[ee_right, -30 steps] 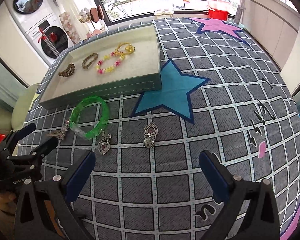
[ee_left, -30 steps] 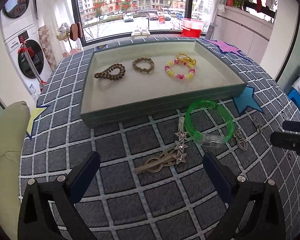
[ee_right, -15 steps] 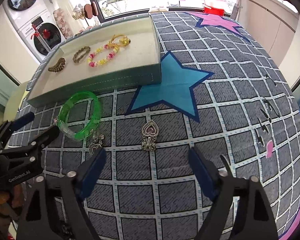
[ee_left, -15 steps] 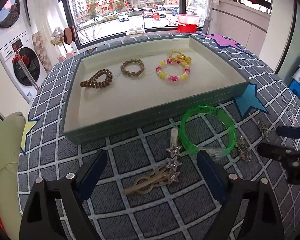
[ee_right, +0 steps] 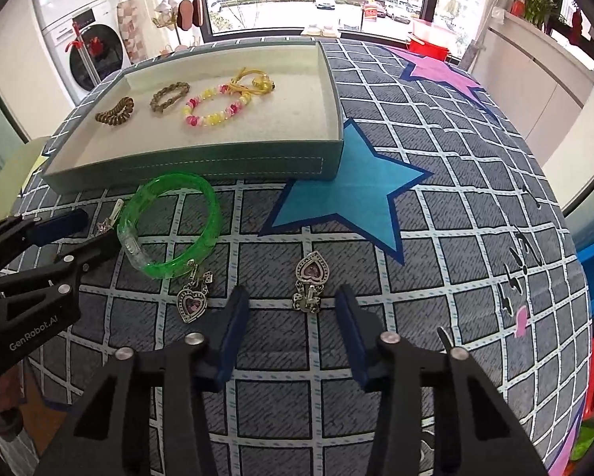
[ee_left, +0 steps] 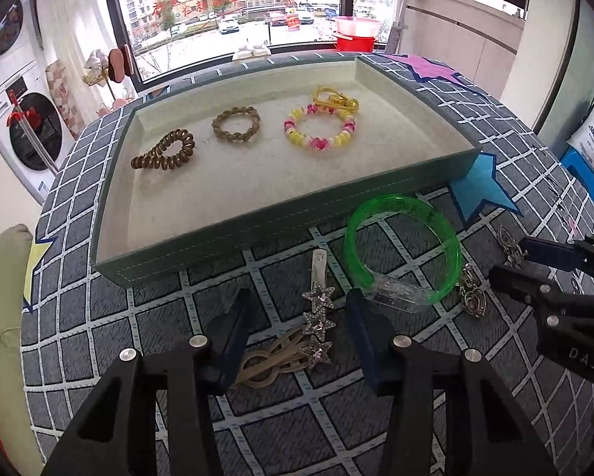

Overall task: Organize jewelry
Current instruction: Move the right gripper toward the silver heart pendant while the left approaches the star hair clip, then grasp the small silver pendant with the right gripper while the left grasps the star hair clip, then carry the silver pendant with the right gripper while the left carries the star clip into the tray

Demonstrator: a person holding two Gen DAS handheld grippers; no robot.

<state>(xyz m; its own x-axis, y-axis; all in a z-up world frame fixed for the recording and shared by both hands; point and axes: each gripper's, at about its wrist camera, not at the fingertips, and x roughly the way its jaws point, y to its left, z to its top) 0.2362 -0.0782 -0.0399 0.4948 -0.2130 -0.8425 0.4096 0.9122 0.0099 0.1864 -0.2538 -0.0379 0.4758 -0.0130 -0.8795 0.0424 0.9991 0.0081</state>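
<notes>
Star hair clip (ee_left: 318,319): lies on the checked cloth just in front of the tray, its three rhinestone stars between the left gripper's blue pads, none touching it.
Tan clip (ee_left: 271,361): crosses under the star clip's near end, toward 7 o'clock of it.
Left gripper (ee_left: 297,333): jaws half parted and just been closing, pads on either side of the star clip, not yet pressing.
Heart earring (ee_right: 311,283): flat on the cloth at 12 o'clock of the right gripper, its clasp end between the pad tips.
Right gripper (ee_right: 293,327): jaws part open and just been closing, nothing pinched.
Second heart earring (ee_right: 193,297): at 9 o'clock of the first, touching the green bangle.
Green bangle (ee_left: 402,248): on the cloth against the tray's front wall, at 2 o'clock of the star clip.
Tray (ee_left: 257,234): teal, pale lining, holds four pieces in a row: spiral hair tie (ee_left: 164,154), braided band (ee_left: 235,124), pink-and-yellow bead bracelet (ee_left: 320,131), gold keyring (ee_left: 336,99).
Blue star (ee_right: 352,190): printed on the cloth at the tray's right corner.
</notes>
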